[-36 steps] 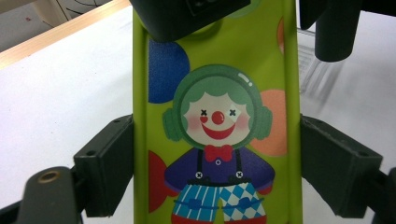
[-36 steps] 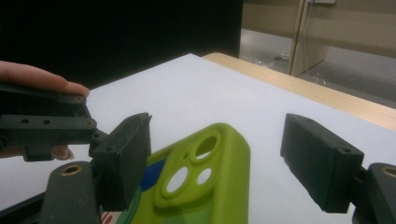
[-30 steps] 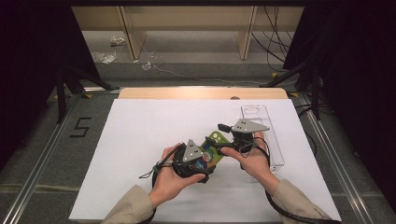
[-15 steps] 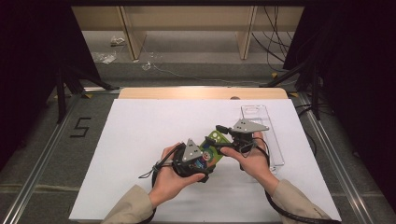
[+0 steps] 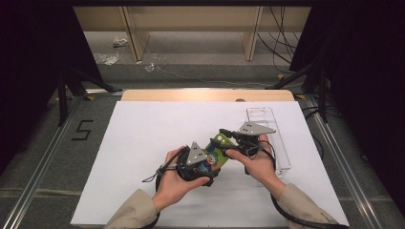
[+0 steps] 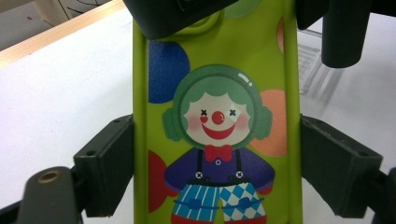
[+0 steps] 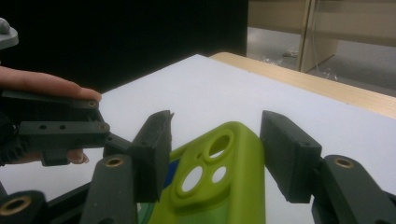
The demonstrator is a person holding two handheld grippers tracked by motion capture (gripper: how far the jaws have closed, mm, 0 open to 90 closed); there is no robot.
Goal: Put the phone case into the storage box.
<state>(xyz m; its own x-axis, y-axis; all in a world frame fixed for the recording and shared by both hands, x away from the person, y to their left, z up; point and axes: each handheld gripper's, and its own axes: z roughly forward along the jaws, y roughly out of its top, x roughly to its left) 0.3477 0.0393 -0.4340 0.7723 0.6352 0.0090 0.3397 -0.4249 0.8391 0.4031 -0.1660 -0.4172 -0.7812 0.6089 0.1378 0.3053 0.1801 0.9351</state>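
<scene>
Gripping a green clown-print phone case (image 6: 215, 116), the left hand-held gripper (image 5: 203, 164) holds; right hand-held gripper (image 7: 215, 154) closing, untouching.

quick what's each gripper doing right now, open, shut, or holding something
Left gripper: shut on the green clown phone case, gripping its two long edges.
Right gripper: open, jaws just been closing around the case's camera end, not yet pressing.

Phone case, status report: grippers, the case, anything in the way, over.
Left gripper clamped on green phone case. Right gripper closing around its camera end, pads not yet touching. Clear tray beside, nothing blocking.
</scene>
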